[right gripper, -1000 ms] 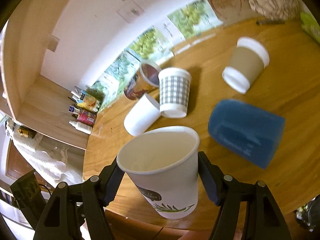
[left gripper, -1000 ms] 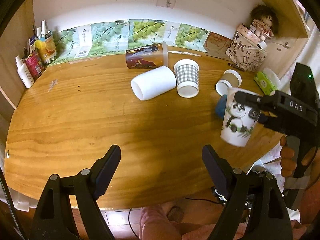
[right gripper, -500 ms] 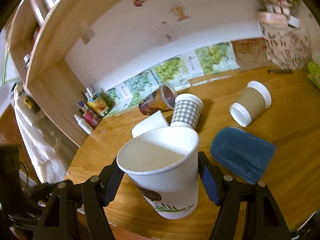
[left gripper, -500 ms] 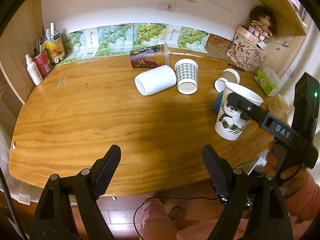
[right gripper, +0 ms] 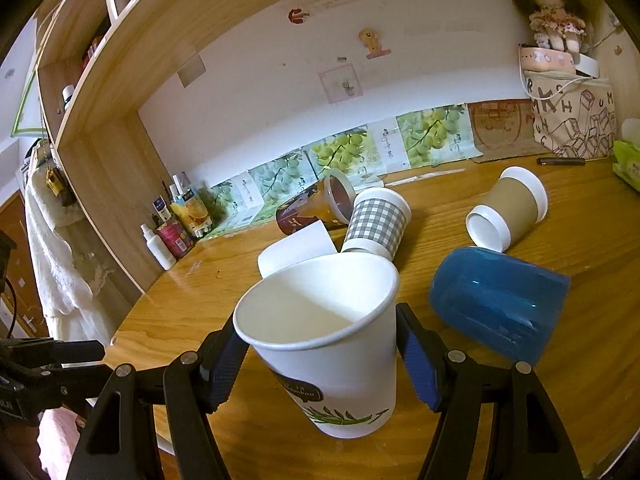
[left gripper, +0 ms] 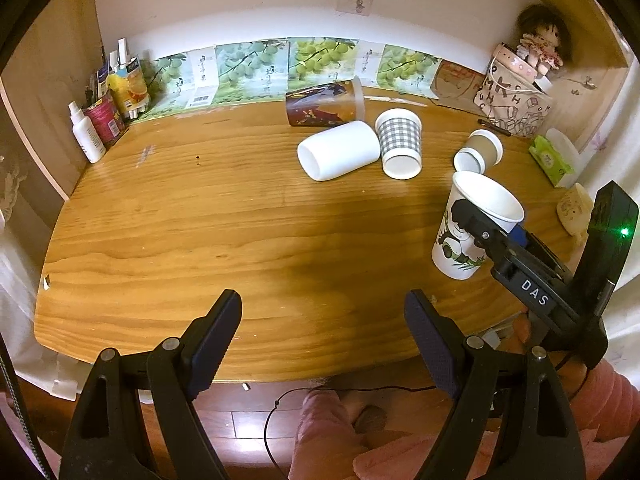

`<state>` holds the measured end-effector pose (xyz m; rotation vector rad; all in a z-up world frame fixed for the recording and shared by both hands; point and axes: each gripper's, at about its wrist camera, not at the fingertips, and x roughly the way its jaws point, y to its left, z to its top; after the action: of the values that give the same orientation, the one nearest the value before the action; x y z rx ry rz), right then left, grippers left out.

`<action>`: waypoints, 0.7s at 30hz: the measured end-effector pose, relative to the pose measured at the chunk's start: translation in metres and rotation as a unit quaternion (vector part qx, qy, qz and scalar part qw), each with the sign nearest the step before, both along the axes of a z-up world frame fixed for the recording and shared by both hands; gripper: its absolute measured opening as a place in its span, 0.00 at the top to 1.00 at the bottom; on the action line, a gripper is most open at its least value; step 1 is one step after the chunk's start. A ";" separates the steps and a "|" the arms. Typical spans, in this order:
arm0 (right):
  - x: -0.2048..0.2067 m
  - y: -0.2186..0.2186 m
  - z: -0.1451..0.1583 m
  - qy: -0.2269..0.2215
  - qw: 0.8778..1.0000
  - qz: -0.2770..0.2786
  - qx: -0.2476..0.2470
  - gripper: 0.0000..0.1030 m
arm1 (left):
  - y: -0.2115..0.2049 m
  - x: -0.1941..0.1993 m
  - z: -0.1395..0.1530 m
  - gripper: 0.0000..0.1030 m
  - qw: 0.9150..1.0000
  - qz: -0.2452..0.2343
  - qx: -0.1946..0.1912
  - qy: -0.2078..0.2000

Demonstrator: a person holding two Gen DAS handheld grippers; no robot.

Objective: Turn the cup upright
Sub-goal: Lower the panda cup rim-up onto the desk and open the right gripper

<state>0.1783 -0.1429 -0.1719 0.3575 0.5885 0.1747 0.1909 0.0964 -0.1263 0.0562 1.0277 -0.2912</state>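
A white paper cup with a panda print (left gripper: 472,226) stands mouth up at the right side of the wooden table (left gripper: 224,220). My right gripper (right gripper: 320,354) is shut on this cup (right gripper: 332,344), one finger on each side; its base looks to rest on or just above the wood. The right gripper shows from the side in the left wrist view (left gripper: 476,224). My left gripper (left gripper: 322,338) is open and empty, held over the table's front edge.
Several cups lie on their sides at the back: a white one (left gripper: 338,156), a grey checked one (left gripper: 400,144), a brown-sleeved one (left gripper: 478,154), a dark printed one (left gripper: 324,104). A blue cup (right gripper: 498,298) lies right of the held cup. Bottles (left gripper: 108,108) stand back left, a printed bag (left gripper: 512,108) back right.
The right gripper has turned the panda cup from a tilt to mouth-up and lowered it to the table near the right edge. The left gripper has drawn back a little and stays open.
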 end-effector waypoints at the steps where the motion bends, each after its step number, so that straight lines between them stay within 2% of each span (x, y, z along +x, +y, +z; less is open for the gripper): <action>1: 0.001 0.001 -0.001 0.000 1.000 -0.002 0.001 0.31 | 0.000 0.001 -0.001 0.17 1.000 0.000 0.002 0.001; 21: 0.017 0.009 -0.023 0.008 0.999 -0.011 -0.031 0.30 | -0.003 0.021 -0.011 0.17 1.000 -0.014 0.017 0.020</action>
<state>0.1953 -0.1338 -0.1949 0.3049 0.6053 0.1323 0.2116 0.0929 -0.1369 0.0968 1.0720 -0.3012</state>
